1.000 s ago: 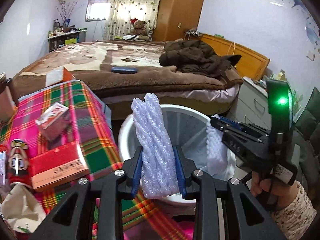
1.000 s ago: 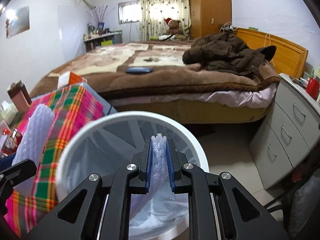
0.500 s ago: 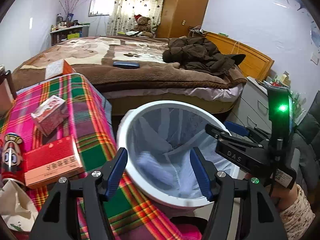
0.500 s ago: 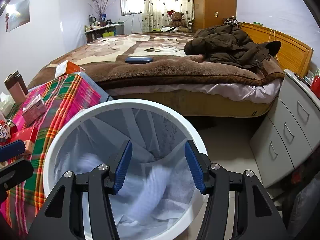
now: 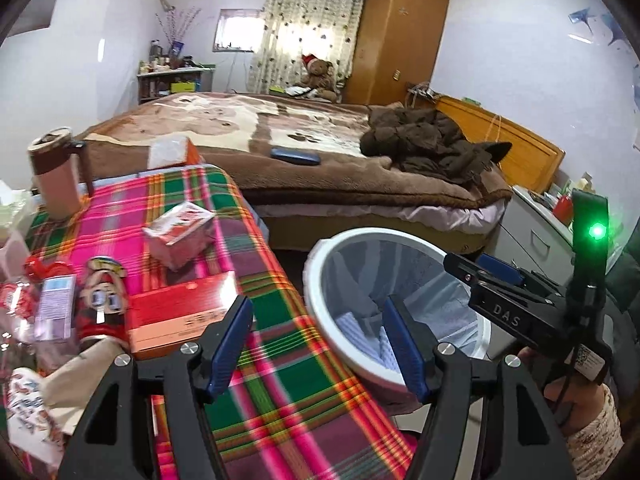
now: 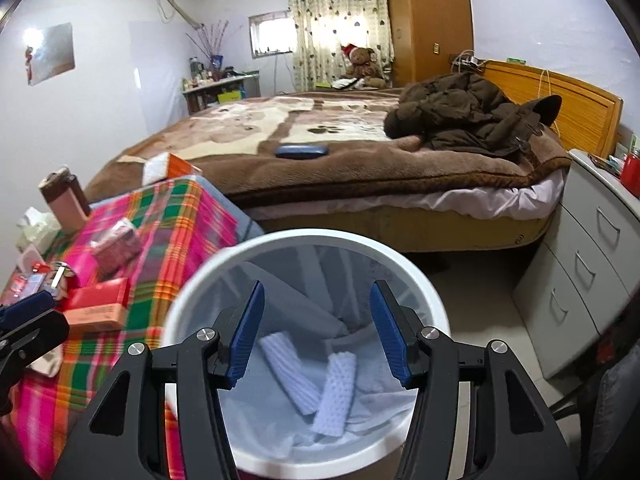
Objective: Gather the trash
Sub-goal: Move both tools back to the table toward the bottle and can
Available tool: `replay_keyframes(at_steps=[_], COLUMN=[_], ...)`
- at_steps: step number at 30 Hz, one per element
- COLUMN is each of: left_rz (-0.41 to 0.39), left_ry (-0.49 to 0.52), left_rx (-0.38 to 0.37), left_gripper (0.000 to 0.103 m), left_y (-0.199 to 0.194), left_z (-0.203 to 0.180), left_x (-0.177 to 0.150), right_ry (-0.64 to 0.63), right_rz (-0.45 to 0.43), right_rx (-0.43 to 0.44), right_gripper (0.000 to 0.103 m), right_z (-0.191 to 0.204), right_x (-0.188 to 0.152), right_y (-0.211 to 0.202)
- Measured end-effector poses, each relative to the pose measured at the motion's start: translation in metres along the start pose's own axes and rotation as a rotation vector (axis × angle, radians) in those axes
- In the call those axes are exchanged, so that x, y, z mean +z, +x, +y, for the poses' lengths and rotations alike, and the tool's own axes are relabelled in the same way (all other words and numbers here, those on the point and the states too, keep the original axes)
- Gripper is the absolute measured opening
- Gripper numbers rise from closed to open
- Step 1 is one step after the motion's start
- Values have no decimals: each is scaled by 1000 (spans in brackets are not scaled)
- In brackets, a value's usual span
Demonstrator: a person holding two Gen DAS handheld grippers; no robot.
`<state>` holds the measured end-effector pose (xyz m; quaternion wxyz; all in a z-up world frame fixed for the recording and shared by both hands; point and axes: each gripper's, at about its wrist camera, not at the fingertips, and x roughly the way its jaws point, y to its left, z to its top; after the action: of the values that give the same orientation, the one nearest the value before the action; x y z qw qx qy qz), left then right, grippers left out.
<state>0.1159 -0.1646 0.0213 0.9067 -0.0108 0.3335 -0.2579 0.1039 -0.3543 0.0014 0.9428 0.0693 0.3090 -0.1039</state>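
Observation:
A white bin (image 6: 192, 300) with a clear liner stands on the floor beside the plaid-covered table (image 5: 288, 376). Two white foam net sleeves (image 6: 290, 376) (image 6: 336, 392) lie at its bottom. My right gripper (image 6: 318, 286) hangs open over the bin mouth with nothing between its blue pads. My left gripper (image 5: 316, 302) is over the table's edge next to the bin (image 5: 316, 280); its jaws are opening and nothing is between them. The right gripper (image 5: 472, 266), held in a hand, shows at the far side of the bin.
On the table lie a red flat box (image 5: 180, 316), a small pink-and-white box (image 5: 180, 232), a decorated can (image 5: 100, 300), crumpled paper (image 5: 60, 392) and a flask (image 5: 56, 176). A bed (image 6: 360, 168) stands behind the bin, with grey drawers (image 6: 580, 264) to the right.
Both grippers were shut on foam net sleeves over the bin; both opened and the sleeves dropped into it. The left gripper has drawn back to the left, over the table edge.

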Motion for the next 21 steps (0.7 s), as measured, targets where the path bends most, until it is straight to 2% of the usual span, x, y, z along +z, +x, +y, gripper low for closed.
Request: replay_keyframes(at_steps=[11,21], left_rz=[-68,-89], left_ry=[-73,-149], left_rx=[94,247], left_gripper=[71,73], left_y=[-51,-84], left_z=[52,125], left_x=[-13,-32], right_ry=[-42,-60], right_rz=[-37,36], right_rx=[110,240], right_gripper=[56,57], right_z=[47,102], right_x=[-5,-24], right_y=[-20,-14])
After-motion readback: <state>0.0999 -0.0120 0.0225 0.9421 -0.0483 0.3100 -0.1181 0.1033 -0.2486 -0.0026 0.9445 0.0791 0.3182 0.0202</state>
